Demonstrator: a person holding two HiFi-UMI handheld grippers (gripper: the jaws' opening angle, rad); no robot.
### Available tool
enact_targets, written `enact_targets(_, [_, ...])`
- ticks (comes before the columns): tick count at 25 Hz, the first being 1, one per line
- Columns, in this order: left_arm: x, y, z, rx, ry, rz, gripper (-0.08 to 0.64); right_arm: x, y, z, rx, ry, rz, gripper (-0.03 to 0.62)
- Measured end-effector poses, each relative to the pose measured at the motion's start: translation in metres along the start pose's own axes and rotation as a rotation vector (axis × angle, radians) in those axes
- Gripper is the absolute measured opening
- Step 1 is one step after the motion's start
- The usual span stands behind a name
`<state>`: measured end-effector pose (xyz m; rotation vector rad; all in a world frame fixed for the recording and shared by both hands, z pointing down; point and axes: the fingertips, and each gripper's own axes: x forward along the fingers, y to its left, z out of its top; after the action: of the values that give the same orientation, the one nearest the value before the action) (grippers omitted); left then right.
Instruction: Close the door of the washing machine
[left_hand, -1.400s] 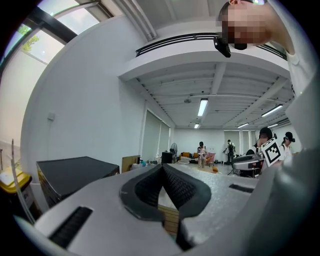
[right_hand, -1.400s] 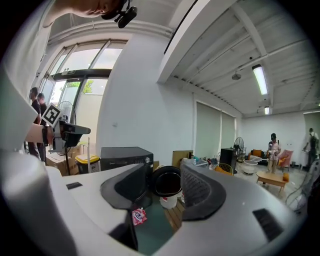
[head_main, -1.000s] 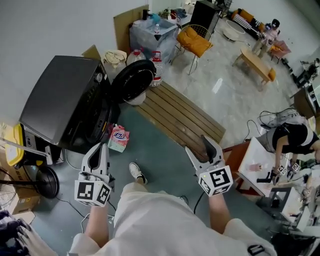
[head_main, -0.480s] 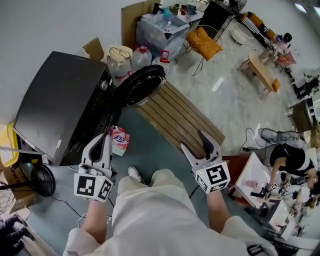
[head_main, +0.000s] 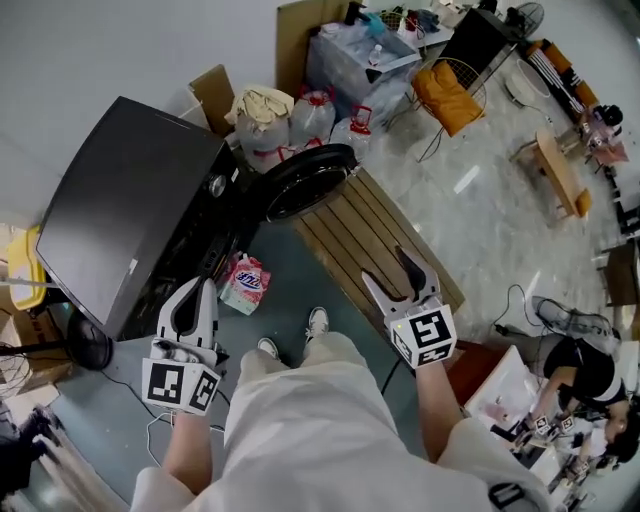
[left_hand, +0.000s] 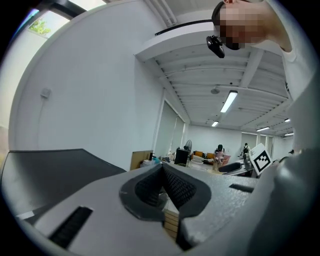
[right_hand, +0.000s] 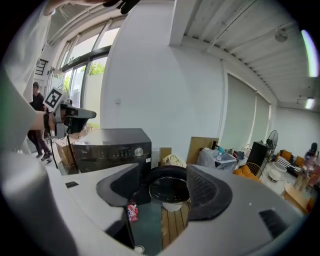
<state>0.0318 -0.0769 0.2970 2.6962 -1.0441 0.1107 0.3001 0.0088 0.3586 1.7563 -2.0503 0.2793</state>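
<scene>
The black washing machine (head_main: 130, 215) stands at the left of the head view, its round door (head_main: 305, 182) swung open towards the wooden platform. My left gripper (head_main: 194, 292) hovers in front of the machine's lower front, a short way off it, its jaws shut with nothing between them. My right gripper (head_main: 395, 268) is over the platform's near edge, well short of the door, with its jaws open and empty. In the right gripper view the machine (right_hand: 112, 147) and its open door (right_hand: 169, 186) lie ahead between that gripper's (right_hand: 162, 182) open jaws. In the left gripper view, the left gripper's (left_hand: 162, 174) pads meet.
A pink detergent bag (head_main: 245, 283) lies on the floor by the machine's front. The slatted wooden platform (head_main: 375, 235) runs right of the door. Bags, bottles and a plastic-wrapped bin (head_main: 300, 110) crowd behind the door. My shoes (head_main: 317, 322) stand between the grippers. A person sits at a desk (head_main: 585, 365) at lower right.
I have walked towards the machine and both grippers have travelled with me. The machine and door now sit nearer the picture's middle. The door stays open.
</scene>
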Motion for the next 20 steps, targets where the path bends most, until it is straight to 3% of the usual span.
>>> enact_targets(8, [0.042,0.013,-0.015,-0.022,0.039,0.133,0.006,0.109,-0.064,-0.029,-0.138,0.11,0.143,0.287])
enact_targets(20, [0.094,0.013,-0.051,-0.048,0.092,0.179,0.006,0.257,-0.1,-0.086,-0.302,0.245,0.271,0.311])
